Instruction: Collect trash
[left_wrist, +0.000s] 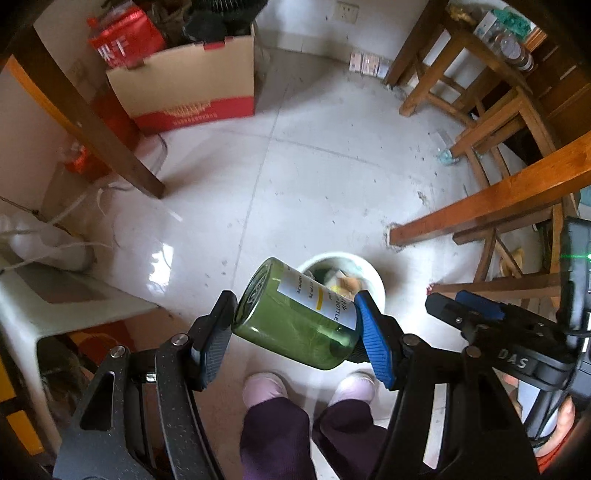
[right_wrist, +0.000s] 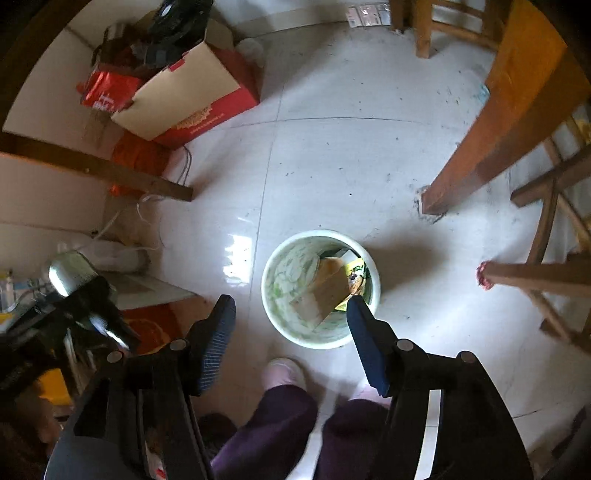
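A green glass bottle (left_wrist: 295, 317) with a white label lies tilted between the fingers of my left gripper (left_wrist: 295, 299), which is shut on it, its pads pressing on the base and the neck end. Beneath it on the floor stands a round white bin (left_wrist: 373, 273). In the right wrist view my right gripper (right_wrist: 291, 300) hangs open over the bin (right_wrist: 266, 280), with nothing between its fingers. Inside the bin lie a piece of brown cardboard (right_wrist: 325, 288) and a yellow wrapper (right_wrist: 354, 269). The bottle (right_wrist: 70, 271) also shows at the left edge there.
The person's slippered feet (right_wrist: 284, 373) stand just in front of the bin. A cardboard box (left_wrist: 184, 85) full of things sits at the back left. Wooden table legs (right_wrist: 480, 155) and chairs (left_wrist: 461, 66) stand to the right, and a white stool (left_wrist: 55, 302) to the left.
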